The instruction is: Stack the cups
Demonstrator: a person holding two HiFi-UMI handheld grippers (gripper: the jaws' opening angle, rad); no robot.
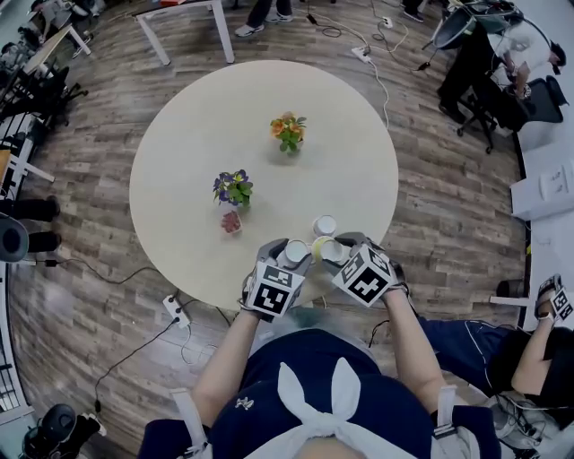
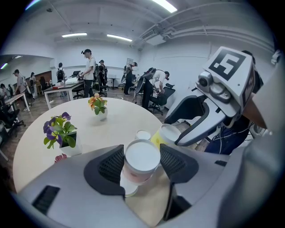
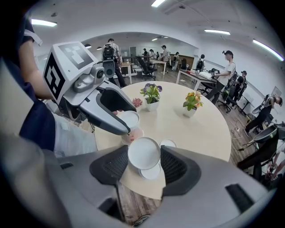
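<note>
Now: my left claw [image 2: 141, 156] pinches pink cup [image 2: 141, 165], my right claw [image 3: 144, 156] pinches yellow cup [image 2: 167, 134]; both upright, rims up, side by side over near table [image 1: 197, 134] edge, likely so one nests in other. Third cup [image 1: 325, 225] stands just beyond.

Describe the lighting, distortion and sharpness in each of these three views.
Head view: soft even light, faint shadows on the table, floorboards bowed by the wide lens. Left gripper view: black fisheye corners, blown-out ceiling lights, pink cup in the left tongs sharp. Right gripper view: same dark corners, second cup in the right tongs sharp, distant people soft.
</note>
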